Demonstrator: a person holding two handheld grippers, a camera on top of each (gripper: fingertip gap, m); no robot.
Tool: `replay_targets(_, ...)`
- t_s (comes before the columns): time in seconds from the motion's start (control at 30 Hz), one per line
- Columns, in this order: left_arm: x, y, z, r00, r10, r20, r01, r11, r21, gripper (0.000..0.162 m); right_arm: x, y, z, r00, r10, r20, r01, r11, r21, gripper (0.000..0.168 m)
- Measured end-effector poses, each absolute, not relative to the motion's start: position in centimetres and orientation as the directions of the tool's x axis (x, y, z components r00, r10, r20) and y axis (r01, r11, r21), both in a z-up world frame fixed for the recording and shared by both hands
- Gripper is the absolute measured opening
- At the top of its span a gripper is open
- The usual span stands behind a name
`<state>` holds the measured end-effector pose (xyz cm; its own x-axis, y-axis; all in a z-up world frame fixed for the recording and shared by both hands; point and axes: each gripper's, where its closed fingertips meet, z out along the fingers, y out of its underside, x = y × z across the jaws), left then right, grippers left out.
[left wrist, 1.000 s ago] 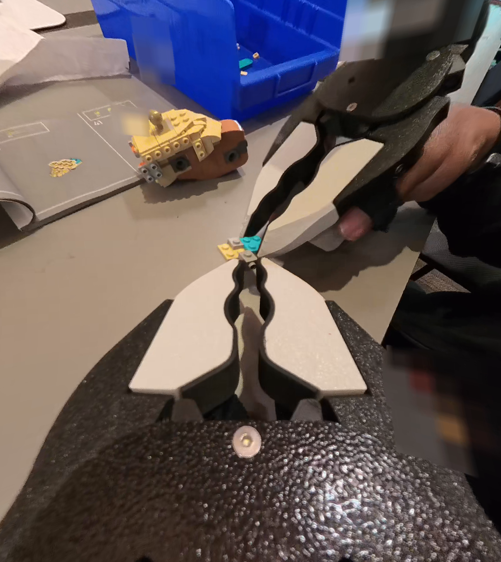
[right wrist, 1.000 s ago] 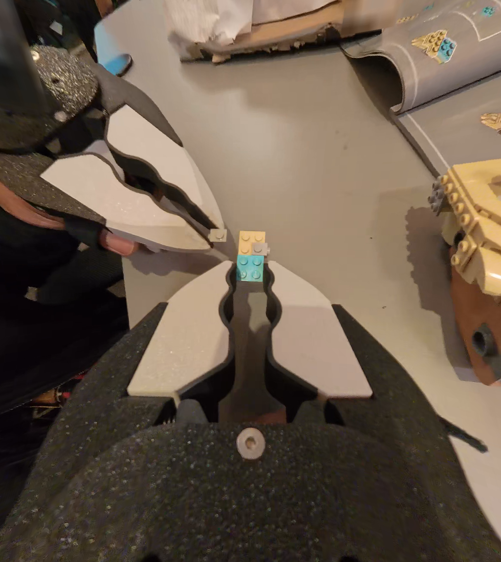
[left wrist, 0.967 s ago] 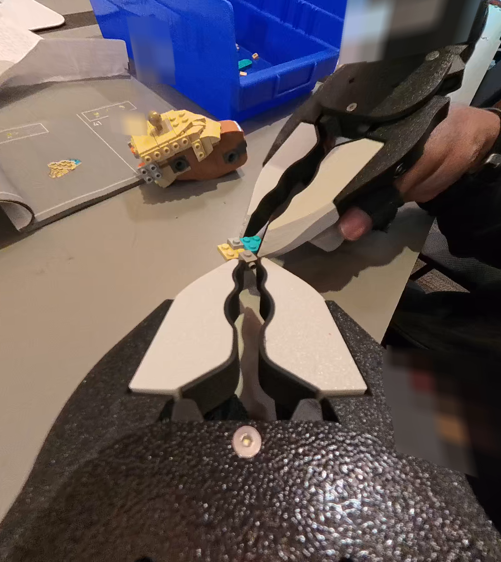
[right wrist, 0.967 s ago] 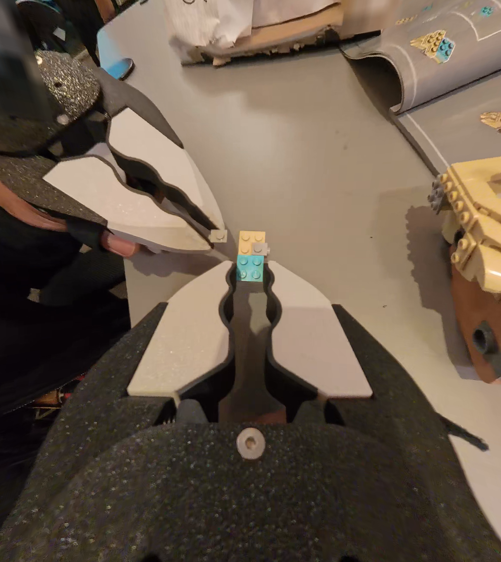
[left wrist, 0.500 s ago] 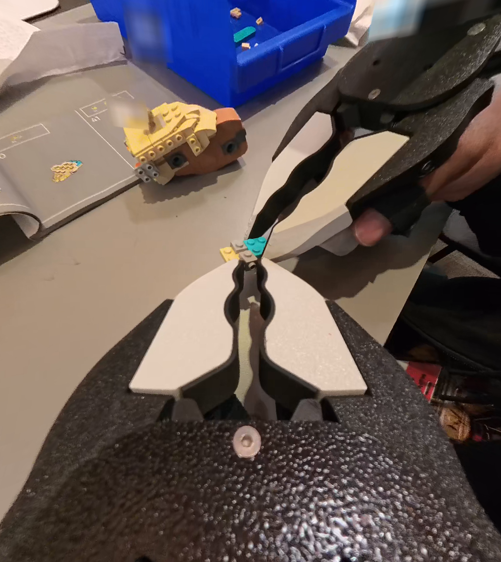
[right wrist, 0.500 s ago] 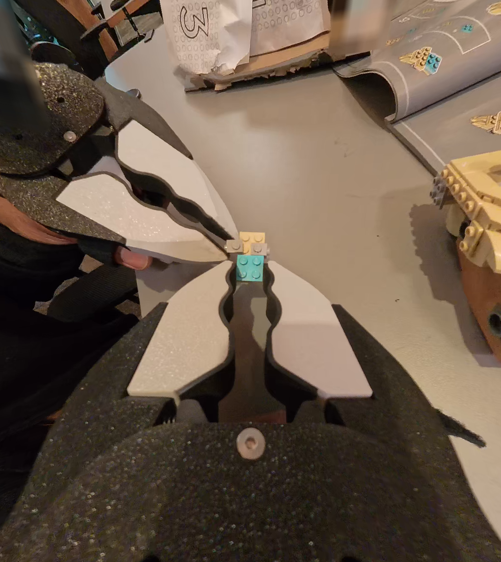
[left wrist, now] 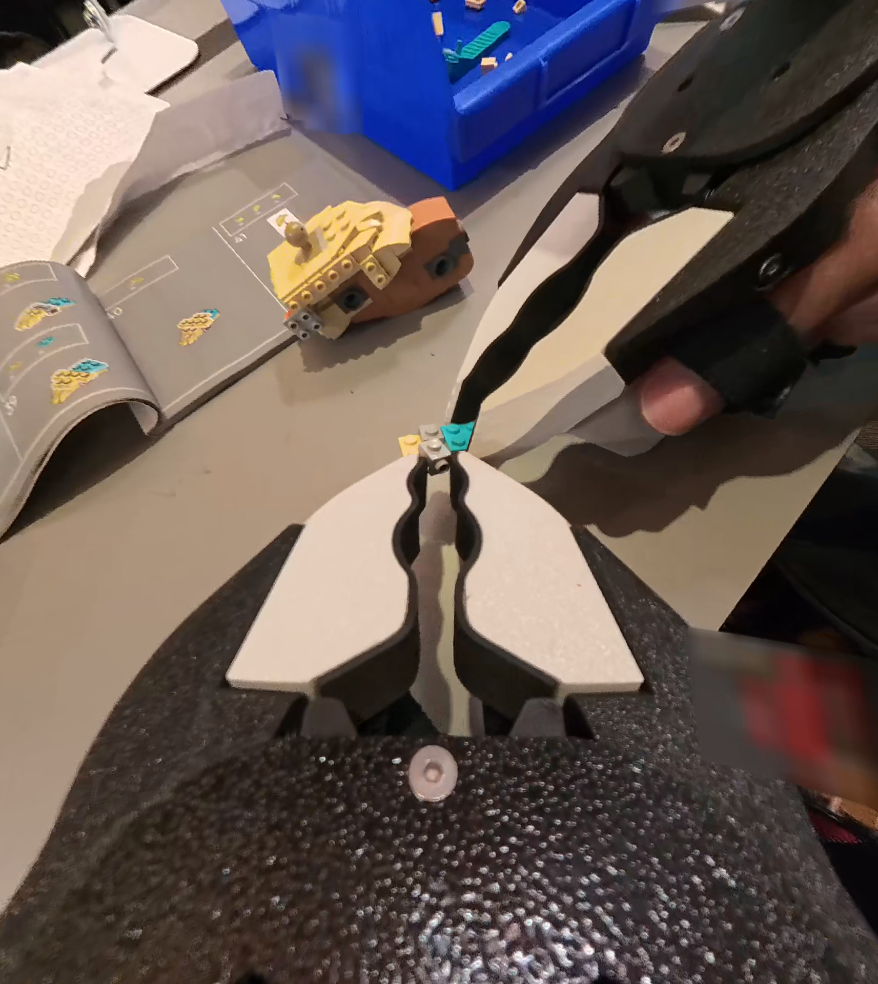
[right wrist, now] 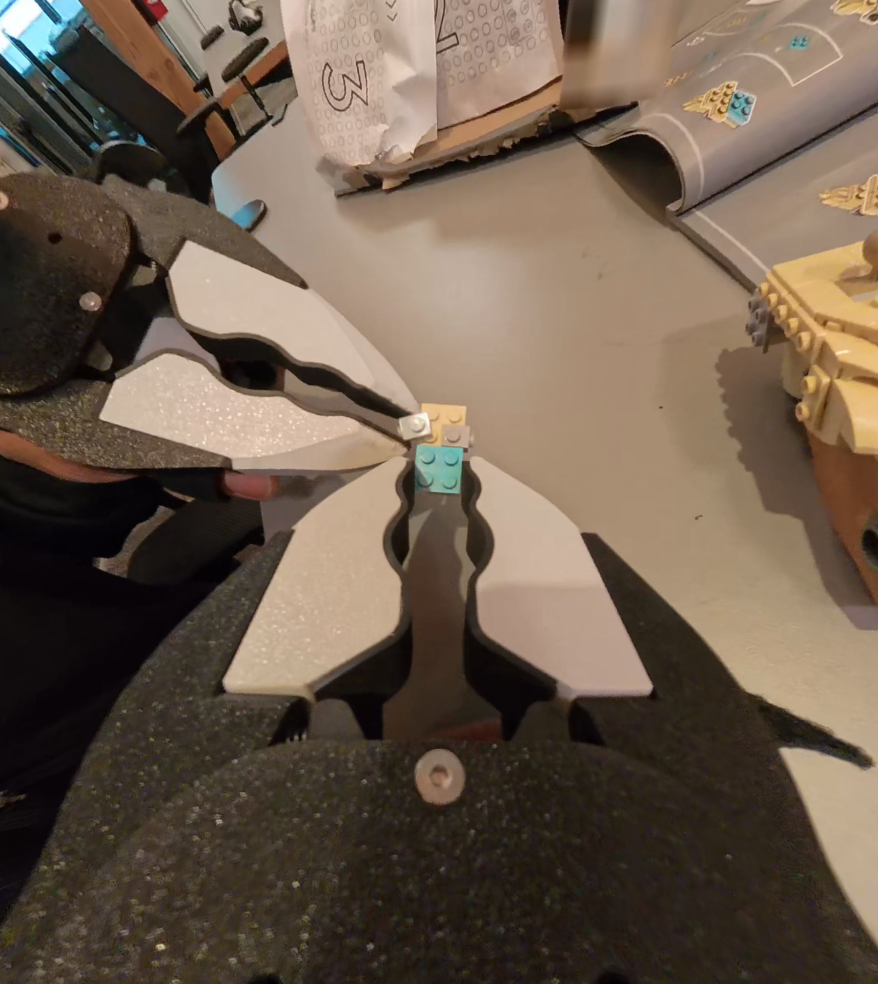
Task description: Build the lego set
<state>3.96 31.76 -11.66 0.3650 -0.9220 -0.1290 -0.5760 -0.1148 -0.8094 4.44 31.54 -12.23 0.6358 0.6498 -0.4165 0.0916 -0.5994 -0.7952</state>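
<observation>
Left claw (left wrist: 435,462) pinches one grey plate (left wrist: 436,453); right claw (right wrist: 439,474) grips one teal plate (right wrist: 439,467), seemingly touching.

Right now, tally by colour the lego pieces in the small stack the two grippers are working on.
Teal plate: 1
Tan plate: 1
Grey pieces: 2, one on the stack, one in the left gripper tips
Total: 4

Small plate assembly (right wrist: 442,452) on the table (right wrist: 532,319), half-built model (left wrist: 362,266) beyond beside the booklet (left wrist: 106,330), bin (left wrist: 426,80) behind.
</observation>
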Motion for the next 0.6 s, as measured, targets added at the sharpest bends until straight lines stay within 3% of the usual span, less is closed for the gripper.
replay_targets(0.6, 4.05, 31.73, -10.94, 0.383, -0.911, -0.155, -0.597, -0.116, -0.794, 0.007, 4.33, 31.46, -11.76, 0.613, 0.615, -0.496, 0.003, -0.629, -0.777, 0.016)
